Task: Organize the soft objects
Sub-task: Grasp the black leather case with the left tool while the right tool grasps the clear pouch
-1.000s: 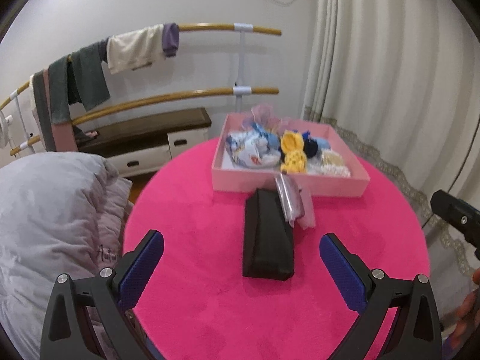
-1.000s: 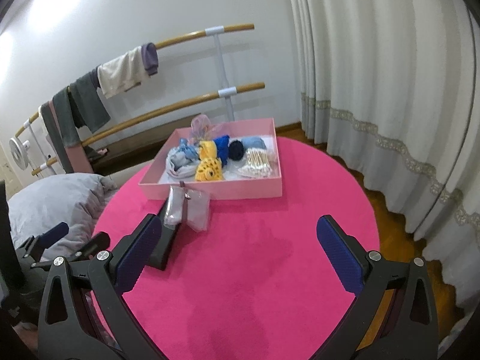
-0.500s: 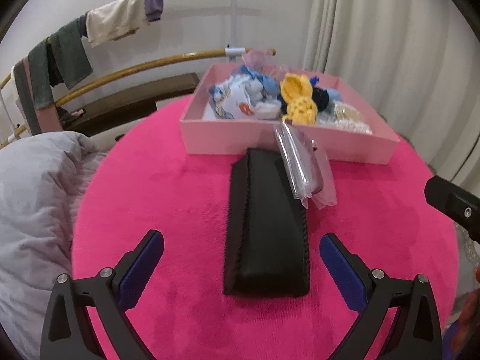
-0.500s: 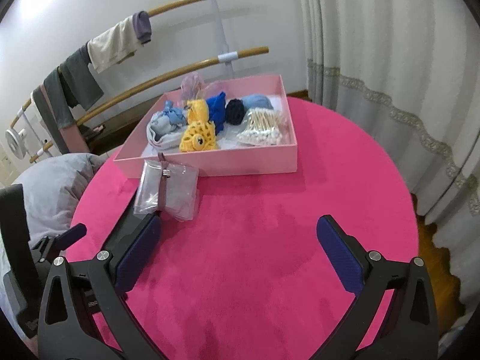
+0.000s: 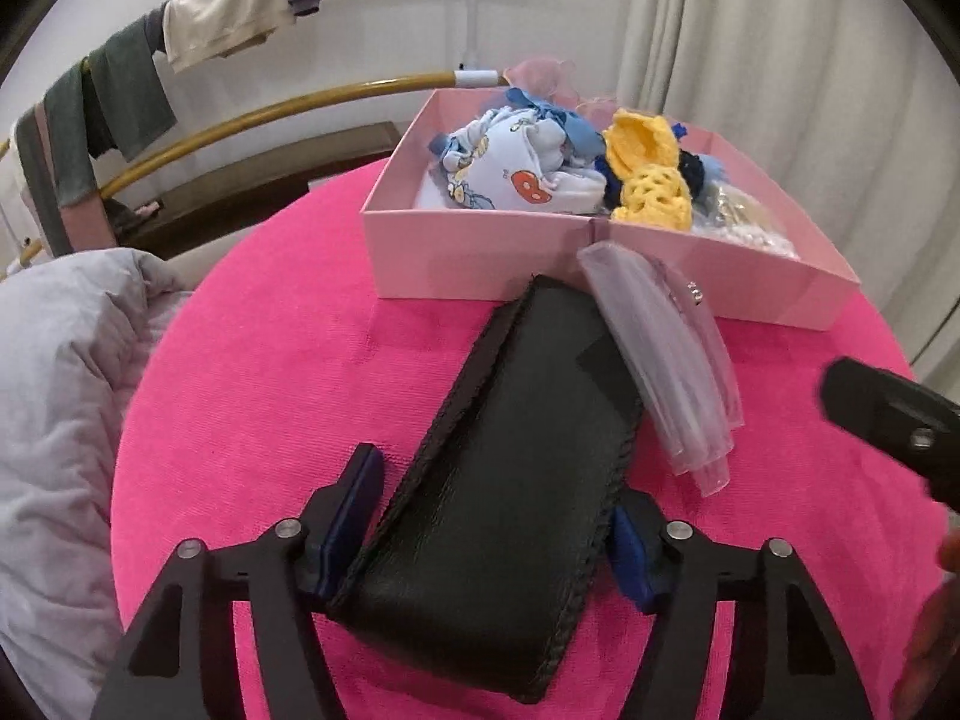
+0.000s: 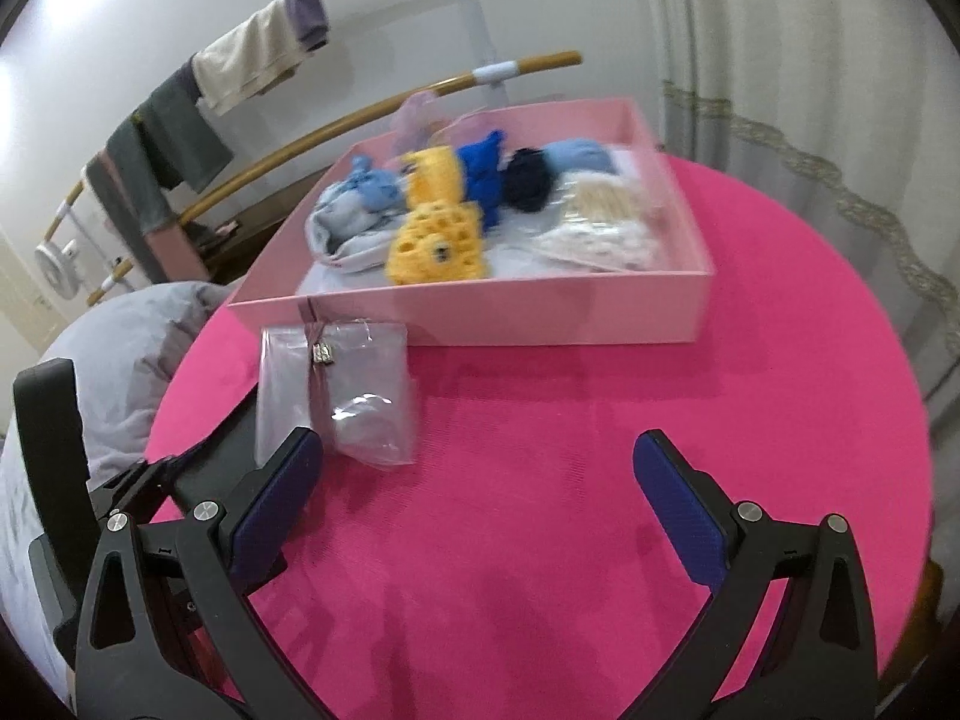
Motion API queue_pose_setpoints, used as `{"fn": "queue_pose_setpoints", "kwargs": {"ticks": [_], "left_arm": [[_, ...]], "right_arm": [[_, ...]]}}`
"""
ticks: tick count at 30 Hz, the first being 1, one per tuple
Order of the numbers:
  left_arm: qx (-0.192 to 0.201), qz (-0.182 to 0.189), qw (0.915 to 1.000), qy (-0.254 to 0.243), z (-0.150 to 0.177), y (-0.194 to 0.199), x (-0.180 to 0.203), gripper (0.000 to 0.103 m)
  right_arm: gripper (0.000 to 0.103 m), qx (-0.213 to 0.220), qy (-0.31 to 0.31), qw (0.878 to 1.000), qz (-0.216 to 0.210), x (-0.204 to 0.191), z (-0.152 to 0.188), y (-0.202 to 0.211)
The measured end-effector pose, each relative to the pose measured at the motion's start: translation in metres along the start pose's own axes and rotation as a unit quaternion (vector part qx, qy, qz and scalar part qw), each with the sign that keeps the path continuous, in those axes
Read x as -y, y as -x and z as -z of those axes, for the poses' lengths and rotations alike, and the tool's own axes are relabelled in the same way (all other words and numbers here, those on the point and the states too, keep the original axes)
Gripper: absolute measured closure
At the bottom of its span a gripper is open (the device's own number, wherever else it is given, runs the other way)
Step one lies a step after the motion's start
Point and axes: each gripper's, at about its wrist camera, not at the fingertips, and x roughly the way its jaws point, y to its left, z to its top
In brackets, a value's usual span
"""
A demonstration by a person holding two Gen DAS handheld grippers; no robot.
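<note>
Both grippers came down; left gripper [image 5: 489, 531] fingers were closing around the black pouch [image 5: 510, 480], apparently gripping it; right gripper [image 6: 477, 480] fingers stood wide, empty.

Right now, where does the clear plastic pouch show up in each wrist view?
Left wrist: the clear plastic pouch lies right of centre, leaning on the black leather case, just before the pink box.
Right wrist: left of centre, above this gripper's left finger, partly over the case.
Shared landmark: the pink box's front wall, right behind the pouch in both views.
</note>
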Motion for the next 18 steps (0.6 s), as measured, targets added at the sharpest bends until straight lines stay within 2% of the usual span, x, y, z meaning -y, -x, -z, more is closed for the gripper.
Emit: {"fn": "queue_pose_setpoints", "kwargs": {"ticks": [4, 15, 16, 18], "left_arm": [[0.007, -0.006, 1.0000, -0.001, 0.001, -0.002, -0.005, 0.045], [0.013, -0.005, 0.9999, -0.001, 0.007, 0.004, -0.002, 0.045], [0.014, -0.005, 0.9999, -0.001, 0.011, 0.009, -0.005, 0.045], [0.014, -0.005, 0.9999, 0.000, 0.011, 0.009, -0.005, 0.045]], "right_arm": [[0.000, -0.011, 0.007, 1.000, -0.023, -0.016, -0.004, -0.021], [0.000, -0.051, 0.030, 0.994, -0.089, -0.042, -0.012, -0.067], [0.004, -0.049, 0.033, 0.994, -0.090, -0.043, -0.011, -0.068], [0.025, -0.043, 0.032, 0.993, -0.105, -0.044, -0.012, -0.066]]}}
